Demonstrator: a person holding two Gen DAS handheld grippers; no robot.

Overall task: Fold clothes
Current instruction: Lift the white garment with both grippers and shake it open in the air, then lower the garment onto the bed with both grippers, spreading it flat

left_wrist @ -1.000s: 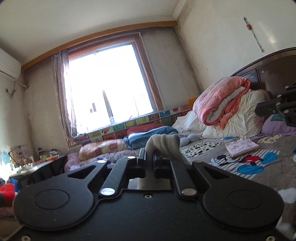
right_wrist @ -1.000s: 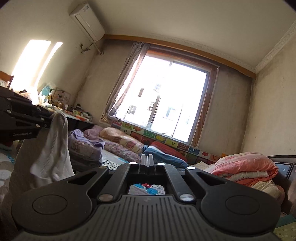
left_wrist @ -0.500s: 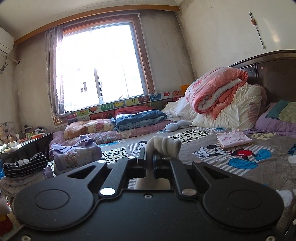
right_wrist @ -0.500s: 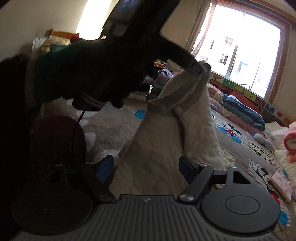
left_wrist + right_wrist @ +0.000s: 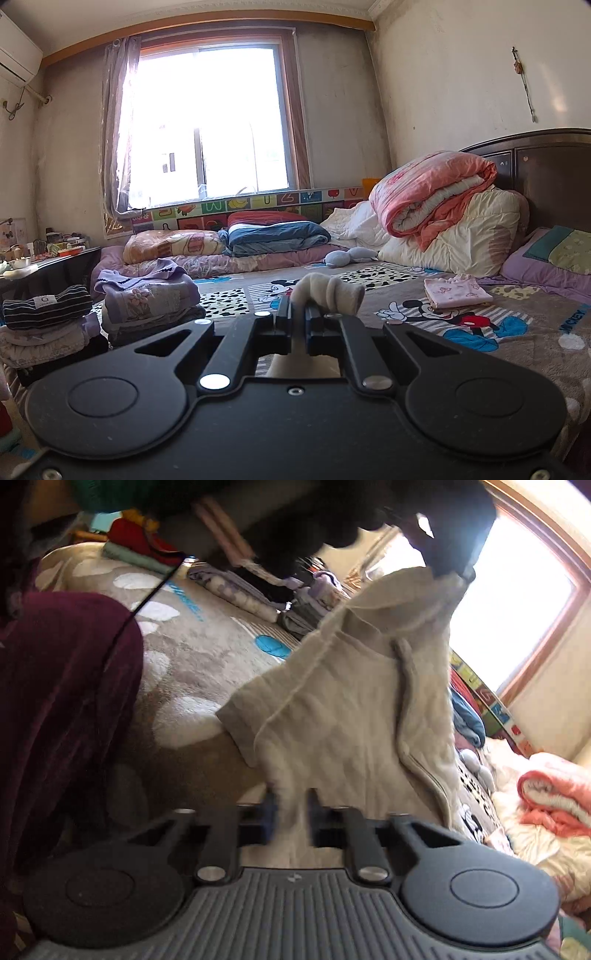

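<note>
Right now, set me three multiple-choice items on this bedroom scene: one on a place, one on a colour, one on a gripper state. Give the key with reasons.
1. Where does the small folded pink garment lie?
A. flat on the cartoon-print bedspread
B. on the window sill
C. on top of the rolled pink quilt

2. What colour is the quilted zip-front garment hanging in the right wrist view?
A. navy
B. beige
C. red

3. How is the left gripper?
A. wide open and empty
B. shut on a bunch of beige cloth
C. resting flat on the bedspread

Key: 1 A, it lies on the bedspread in front of the purple pillow; 2 B, the hanging cloth is pale beige all over; 3 B, its jaws pinch a bunched beige fold in the left wrist view.
</note>
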